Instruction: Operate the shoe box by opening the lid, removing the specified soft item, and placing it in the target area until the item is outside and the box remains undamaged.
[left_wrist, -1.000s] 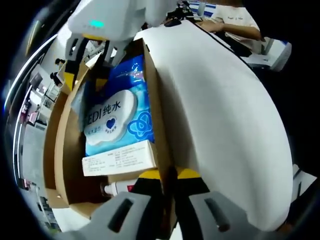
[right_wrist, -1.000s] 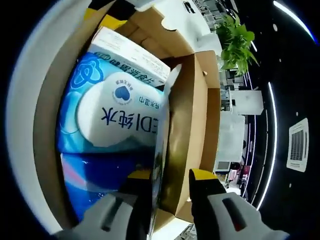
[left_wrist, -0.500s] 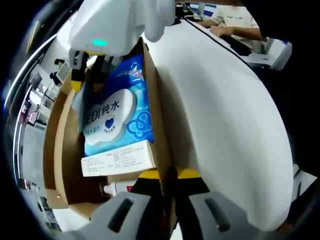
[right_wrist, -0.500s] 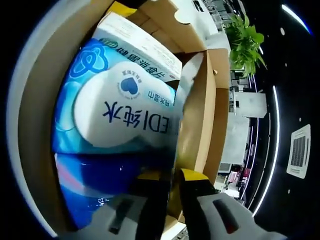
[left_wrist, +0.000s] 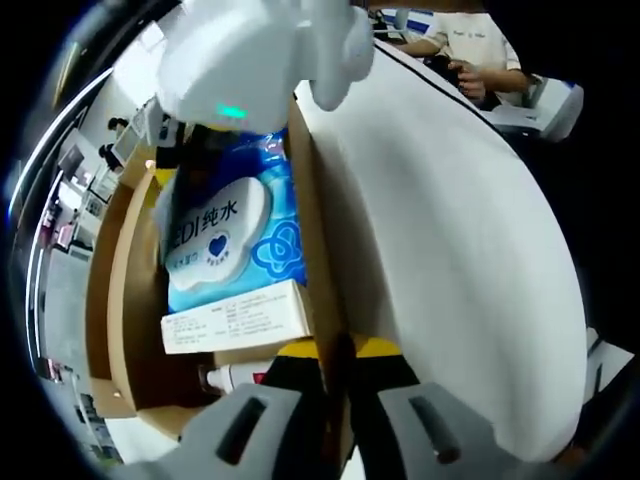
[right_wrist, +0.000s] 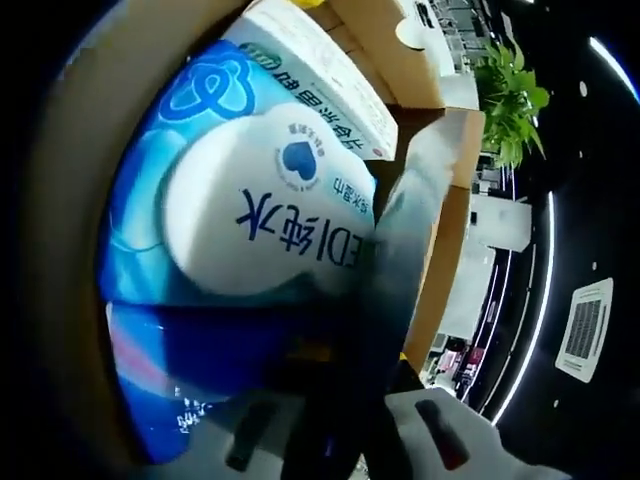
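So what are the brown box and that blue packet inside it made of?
The brown box looks like plain matte cardboard: flat tan walls with folded flaps. The blue packet looks like soft glossy plastic film, probably a wet-wipes pack: it shines and crinkles, with a smooth white label. The right gripper seems shut on its edge.

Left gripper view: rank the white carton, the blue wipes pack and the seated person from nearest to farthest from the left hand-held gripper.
1. White carton, just ahead in the box.
2. Blue wipes pack, behind the carton.
3. Seated person, far across the table, top right.
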